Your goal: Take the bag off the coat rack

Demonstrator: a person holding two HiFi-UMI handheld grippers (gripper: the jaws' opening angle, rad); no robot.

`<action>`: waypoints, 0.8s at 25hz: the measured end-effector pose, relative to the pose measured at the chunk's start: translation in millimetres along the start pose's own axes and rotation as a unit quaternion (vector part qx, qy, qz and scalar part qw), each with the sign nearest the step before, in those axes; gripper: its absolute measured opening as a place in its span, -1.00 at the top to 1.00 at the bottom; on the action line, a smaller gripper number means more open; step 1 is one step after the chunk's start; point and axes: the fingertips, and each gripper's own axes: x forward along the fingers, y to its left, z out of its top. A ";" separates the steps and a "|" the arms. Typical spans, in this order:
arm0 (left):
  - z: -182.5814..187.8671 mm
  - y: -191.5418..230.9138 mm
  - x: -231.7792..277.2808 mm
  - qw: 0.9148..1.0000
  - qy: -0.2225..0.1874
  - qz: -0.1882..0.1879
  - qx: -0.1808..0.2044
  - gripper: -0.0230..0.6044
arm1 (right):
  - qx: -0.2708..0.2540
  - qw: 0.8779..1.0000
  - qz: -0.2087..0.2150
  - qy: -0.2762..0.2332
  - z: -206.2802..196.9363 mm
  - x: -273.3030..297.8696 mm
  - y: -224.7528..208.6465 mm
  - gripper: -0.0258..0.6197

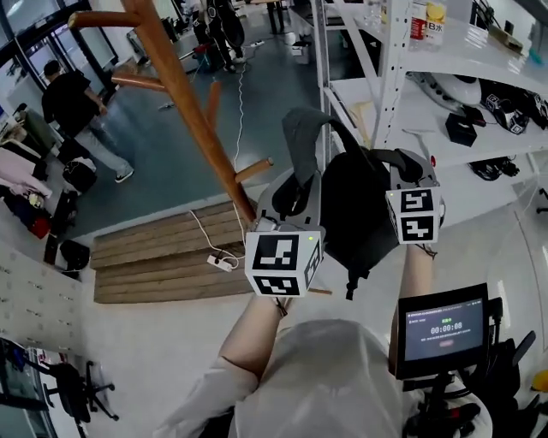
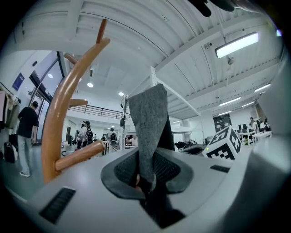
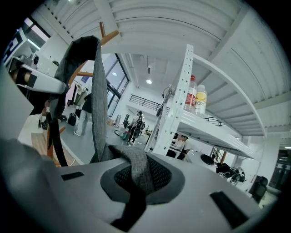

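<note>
A black backpack (image 1: pixel 355 214) with grey straps hangs between my two grippers, apart from the wooden coat rack (image 1: pixel 184 103) that leans to its left. My left gripper (image 1: pixel 295 192) is shut on one grey strap (image 2: pixel 148 132), which rises from its jaws (image 2: pixel 145 182). My right gripper (image 1: pixel 404 164) is shut on the other grey strap (image 3: pixel 136 168), which folds over its jaws (image 3: pixel 135 187) and loops up to the left. The rack's pegs (image 2: pixel 77 157) stand bare beside the left gripper. In the right gripper view a rack peg (image 3: pixel 109 36) shows behind the strap.
White metal shelving (image 1: pixel 402 77) with bottles (image 1: pixel 426 21) stands close on the right. A low wooden platform (image 1: pixel 163 252) with a white power strip (image 1: pixel 221 263) lies under the rack. A person (image 1: pixel 73 107) stands at far left. A small screen (image 1: pixel 443 329) sits at lower right.
</note>
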 end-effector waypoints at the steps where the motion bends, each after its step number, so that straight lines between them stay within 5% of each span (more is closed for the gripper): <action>1: -2.5 -6.1 4.6 1.000 0.003 -0.011 -0.002 0.68 | -0.001 1.000 -0.011 0.006 -4.9 -4.3 -7.2 0.86; 10: -44.5 -73.9 29.9 0.991 0.043 -0.129 0.002 0.68 | 0.020 0.990 -0.120 0.069 -66.7 -61.1 -76.6 0.86; 17: -116.3 -127.0 30.4 0.968 0.118 -0.222 -0.009 0.68 | 0.050 0.968 -0.205 0.134 -133.0 -121.2 -114.4 0.86; 20: -146.4 -154.3 26.2 0.951 0.147 -0.272 -0.012 0.68 | 0.068 0.955 -0.240 0.162 -162.1 -154.4 -126.3 0.86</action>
